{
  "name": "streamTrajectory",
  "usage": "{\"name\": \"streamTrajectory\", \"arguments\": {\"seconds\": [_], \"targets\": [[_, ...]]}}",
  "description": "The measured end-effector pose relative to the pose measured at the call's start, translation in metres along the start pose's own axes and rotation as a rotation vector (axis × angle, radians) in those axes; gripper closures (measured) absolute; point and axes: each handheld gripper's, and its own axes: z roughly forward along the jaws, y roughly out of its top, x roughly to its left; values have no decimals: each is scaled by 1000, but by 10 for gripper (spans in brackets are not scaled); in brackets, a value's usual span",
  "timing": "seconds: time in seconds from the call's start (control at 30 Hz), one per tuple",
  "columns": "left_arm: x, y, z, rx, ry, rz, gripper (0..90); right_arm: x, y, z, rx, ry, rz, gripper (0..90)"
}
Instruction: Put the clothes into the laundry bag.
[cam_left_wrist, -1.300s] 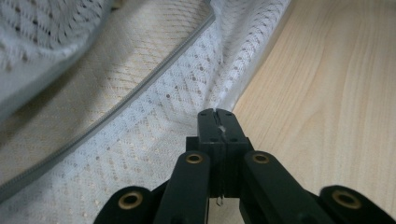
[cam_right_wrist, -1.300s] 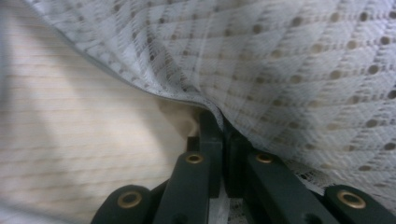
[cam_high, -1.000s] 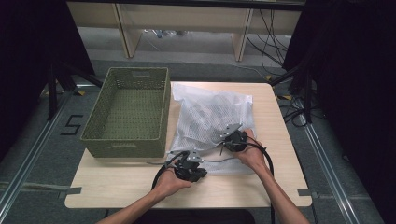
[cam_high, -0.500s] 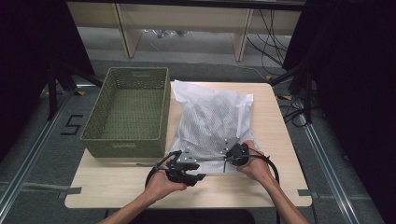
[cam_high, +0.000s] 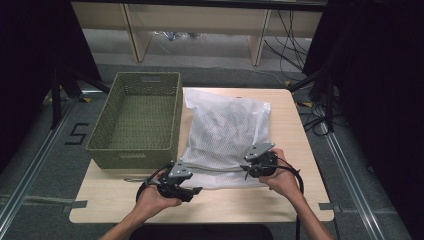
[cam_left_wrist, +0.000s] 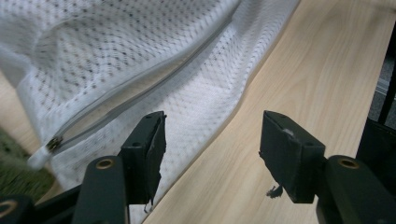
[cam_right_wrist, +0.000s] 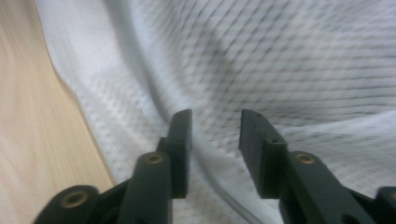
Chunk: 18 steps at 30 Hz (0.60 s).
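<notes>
My left fingers (cam_left_wrist: 210, 161) stand well apart, having just been opening, with nothing between them but bare wood; one pad (cam_left_wrist: 148, 154) hangs over the near edge of the white mesh laundry bag with a grey zip (cam_left_wrist: 140, 70), the other over the pale wooden desk (cam_left_wrist: 299, 70). I cannot tell whether that pad brushes the mesh. The zip's small metal pull (cam_left_wrist: 53, 142) lies at the bag's corner, just beyond that pad. My right fingers (cam_right_wrist: 215, 149) are parted by a narrower gap and have also just been opening; they hover over a fold of the mesh (cam_right_wrist: 280, 60), and nothing is pinched between them. From the high view, my left gripper (cam_high: 176, 181) sits at the bag's near left corner and my right gripper (cam_high: 260, 161) at its near right edge, each held in a hand coming in from the near side, with black cables looping off them. The bag (cam_high: 225, 130) lies flat and bulging on the middle of the desk (cam_high: 295, 200), its left side touching an empty olive-green woven basket (cam_high: 102, 135) that stands on the desk's left part. Around the desk is a grey floor with metal rails, a black "5" (cam_high: 76, 134) marked at the left, wooden shelving (cam_high: 135, 25) beyond the far edge, and dark curtains on both sides.
</notes>
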Motion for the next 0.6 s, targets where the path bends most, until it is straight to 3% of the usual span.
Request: {"name": "streamTrajectory", "arguments": {"seconds": [0.03, 0.07, 0.13, 0.2, 0.47, 0.6], "targets": [[2, -1, -1, -6, 1, 0, 401, -1, 0, -6, -14, -21, 25, 610], [2, -1, -1, -6, 1, 0, 396, -3, 0, -12, -40, 2, 41, 603], [5, -3, -6, -15, 12, -12, 394, -7, -2, -22, -84, -2, 88, 583], [6, -5, -10, -14, 31, -16, 385, -11, -4, -29, -104, -7, 105, 557], [13, -12, -25, -54, 58, -35, 358, -21, -19, -38, -128, -41, 219, 477], [17, -16, -32, -55, 74, -34, 347, -24, -23, -43, -143, -39, 253, 452]]}}
